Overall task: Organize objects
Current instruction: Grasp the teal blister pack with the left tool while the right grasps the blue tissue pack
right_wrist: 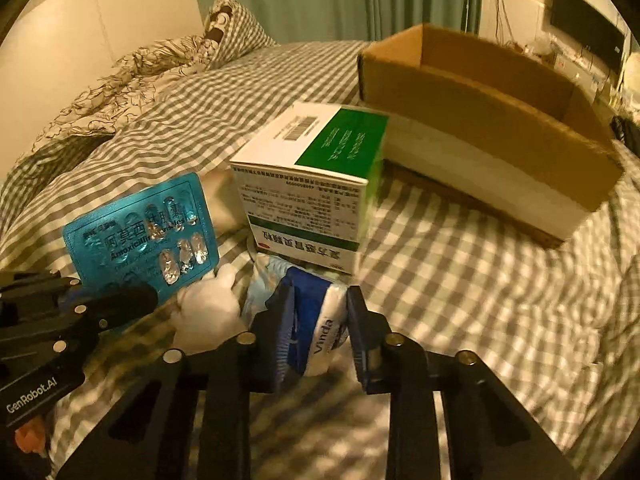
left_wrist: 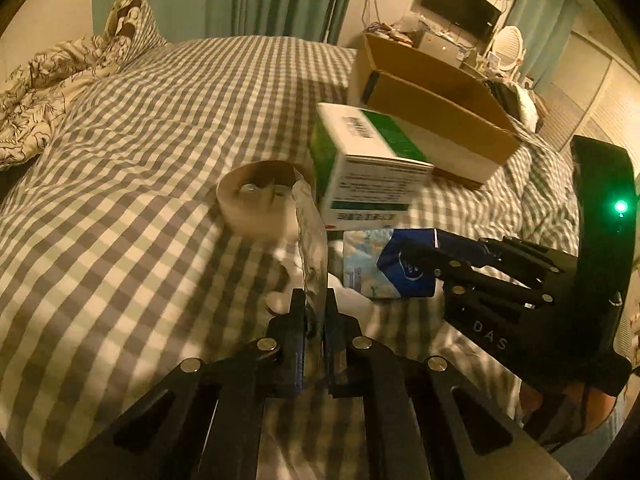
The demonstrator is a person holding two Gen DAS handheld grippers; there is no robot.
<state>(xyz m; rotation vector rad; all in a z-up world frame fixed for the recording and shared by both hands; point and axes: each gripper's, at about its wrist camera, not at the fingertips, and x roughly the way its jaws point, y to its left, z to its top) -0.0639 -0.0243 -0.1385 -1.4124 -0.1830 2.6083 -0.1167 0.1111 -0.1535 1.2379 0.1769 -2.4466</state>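
My left gripper point(left_wrist: 314, 304) is shut on a blue amoxicillin blister pack point(right_wrist: 144, 232), seen edge-on as a silver strip point(left_wrist: 312, 240) in the left wrist view, held upright above the bed. My right gripper point(right_wrist: 318, 316) is shut on a blue-and-white Vinda tissue pack point(right_wrist: 316, 320), also in the left wrist view point(left_wrist: 396, 264), low over the bed. A green-and-white medicine box point(right_wrist: 316, 180) lies on another tissue packet just beyond it. An open cardboard box point(right_wrist: 492, 120) stands behind. A tape roll point(left_wrist: 260, 196) lies left of the medicine box.
All sits on a grey-checked bedspread point(left_wrist: 140, 160). A small white plush toy point(right_wrist: 208, 312) lies between the two grippers. A rumpled floral duvet and pillow point(right_wrist: 132, 76) lie at the far left. A desk with a monitor point(left_wrist: 460, 4) stands beyond the bed.
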